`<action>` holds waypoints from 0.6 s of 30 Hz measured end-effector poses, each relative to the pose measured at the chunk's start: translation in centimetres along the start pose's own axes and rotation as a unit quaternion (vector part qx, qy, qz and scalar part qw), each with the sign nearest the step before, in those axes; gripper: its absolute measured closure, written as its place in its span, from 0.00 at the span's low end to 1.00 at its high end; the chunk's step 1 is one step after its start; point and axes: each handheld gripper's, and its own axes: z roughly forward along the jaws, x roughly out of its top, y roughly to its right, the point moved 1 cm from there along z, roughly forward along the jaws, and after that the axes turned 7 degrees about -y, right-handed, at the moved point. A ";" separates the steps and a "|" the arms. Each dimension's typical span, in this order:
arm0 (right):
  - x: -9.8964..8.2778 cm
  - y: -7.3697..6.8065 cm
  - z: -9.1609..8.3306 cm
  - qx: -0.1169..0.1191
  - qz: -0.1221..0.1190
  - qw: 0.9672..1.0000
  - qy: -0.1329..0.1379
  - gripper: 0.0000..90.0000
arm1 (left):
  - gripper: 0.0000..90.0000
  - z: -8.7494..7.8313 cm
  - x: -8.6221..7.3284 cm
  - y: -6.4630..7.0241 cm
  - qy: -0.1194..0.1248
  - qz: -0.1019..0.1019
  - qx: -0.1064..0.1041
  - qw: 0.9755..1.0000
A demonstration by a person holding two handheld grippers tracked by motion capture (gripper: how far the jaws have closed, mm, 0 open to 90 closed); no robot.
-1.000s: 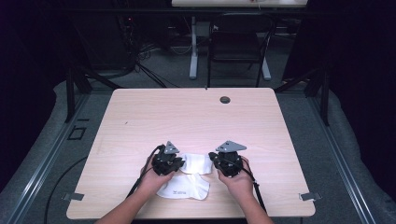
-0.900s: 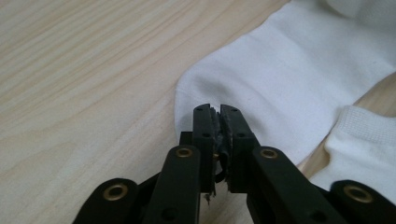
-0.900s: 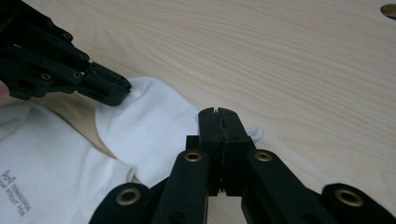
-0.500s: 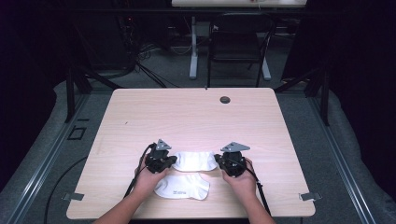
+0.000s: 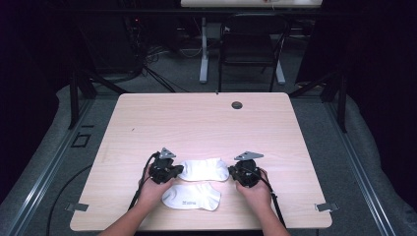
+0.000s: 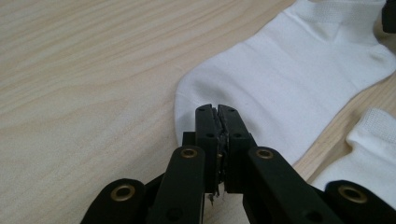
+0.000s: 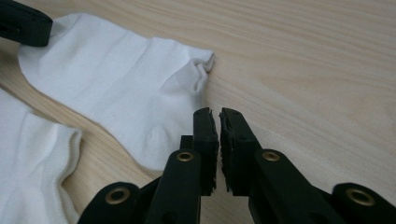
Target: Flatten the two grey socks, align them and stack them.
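Two white ankle socks lie on the wooden table (image 5: 196,123). The far sock (image 5: 204,169) is spread flat between my grippers; the near sock (image 5: 192,196) lies just below it. My left gripper (image 5: 177,172) is shut, its tips (image 6: 217,110) over the toe end of the far sock (image 6: 289,79), which lies smooth, with no cloth seen pinched. My right gripper (image 5: 232,173) sits at the cuff end. Its jaws (image 7: 219,113) have just been opening to a narrow gap with nothing in it, the far sock's cuff (image 7: 196,70) just ahead to their left.
A dark round grommet (image 5: 237,104) sits near the table's far edge. A black chair (image 5: 251,34) and a desk leg (image 5: 203,54) stand on the floor beyond. The near sock's edge (image 6: 373,149) (image 7: 32,158) is close beside both grippers.
The far sock, bunched a second ago, now lies stretched flat. The left gripper moved left and the right one sank slightly toward the table. The right jaws parted a little.
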 end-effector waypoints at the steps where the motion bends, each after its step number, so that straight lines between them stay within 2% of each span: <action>1: 0.0 0.1 -0.3 -0.003 0.005 1.000 0.001 0.94 | 0.97 0.0 0.0 0.0 0.000 0.001 0.000 1.000; 4: 0.1 0.1 -0.7 0.000 0.005 1.000 0.009 0.93 | 0.95 -0.2 0.0 -0.1 0.005 0.000 -0.001 1.000; 7: 0.4 -0.1 -1.2 0.014 0.007 1.000 0.027 0.90 | 0.93 -0.8 0.3 -0.2 0.016 -0.002 -0.002 1.000; 9: 0.8 -0.4 -1.2 0.013 -0.003 1.000 0.027 0.88 | 0.92 -1.1 0.4 -0.4 0.021 -0.002 -0.002 1.000; 13: 1.5 -0.8 -1.1 0.013 -0.006 0.999 0.030 0.85 | 0.89 -1.3 0.6 -0.7 0.030 -0.010 -0.002 1.000; 18: 2.8 -1.3 -0.6 0.011 -0.019 0.999 0.029 0.80 | 0.80 -1.1 0.7 -1.0 0.021 -0.012 -0.004 1.000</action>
